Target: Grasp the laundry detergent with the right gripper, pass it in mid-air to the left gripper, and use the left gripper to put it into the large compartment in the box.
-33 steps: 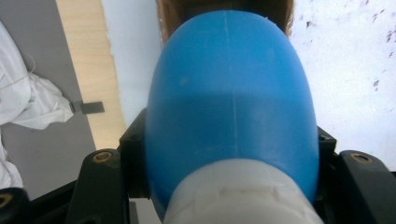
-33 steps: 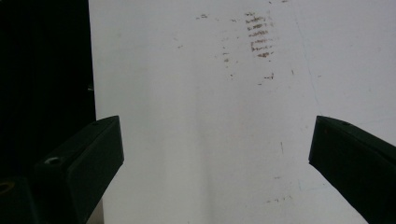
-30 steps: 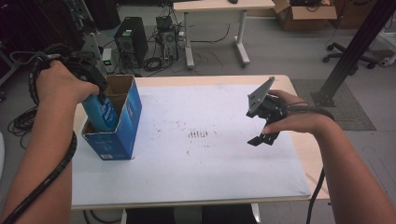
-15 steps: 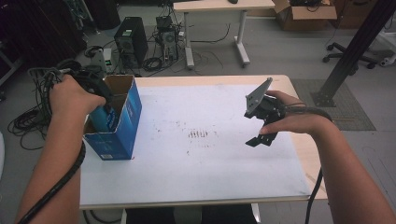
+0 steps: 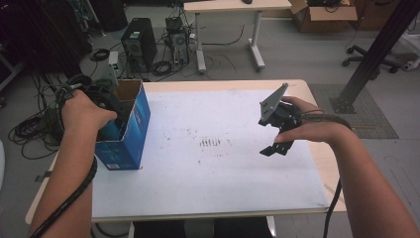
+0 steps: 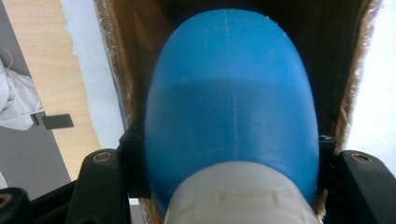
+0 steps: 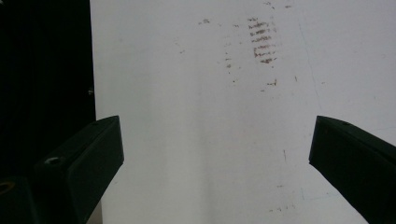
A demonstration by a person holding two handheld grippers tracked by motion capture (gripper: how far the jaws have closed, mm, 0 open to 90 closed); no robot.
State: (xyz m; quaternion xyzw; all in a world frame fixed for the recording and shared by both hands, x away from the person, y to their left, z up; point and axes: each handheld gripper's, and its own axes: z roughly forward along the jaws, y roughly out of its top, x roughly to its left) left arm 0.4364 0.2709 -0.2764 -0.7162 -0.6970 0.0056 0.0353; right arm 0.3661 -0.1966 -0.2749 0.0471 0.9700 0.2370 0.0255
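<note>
The blue bottle (image 6: 231,102) sits between the 2 jaws of the left tool (image 5: 110,106), clenched at its shoulders just above the white cap, and it is already partway down inside the open blue box (image 5: 130,135) at the left end of the counter (image 5: 223,188). In the left gripper view its rounded base points away from the camera into the brown cardboard interior, cap toward the hand, so its long axis runs along the jaws, roughly straight down into the box.

The step in hand looks like lowering the bottle into the box. Next comes sinking it until the base meets the bottom, keeping it clear of the cardboard walls close on both sides, then letting the jaws part and lifting out straight.

The right tool (image 5: 273,144) hangs over the white counter, well apart from the box, its jaws spread wide with nothing between them.
</note>
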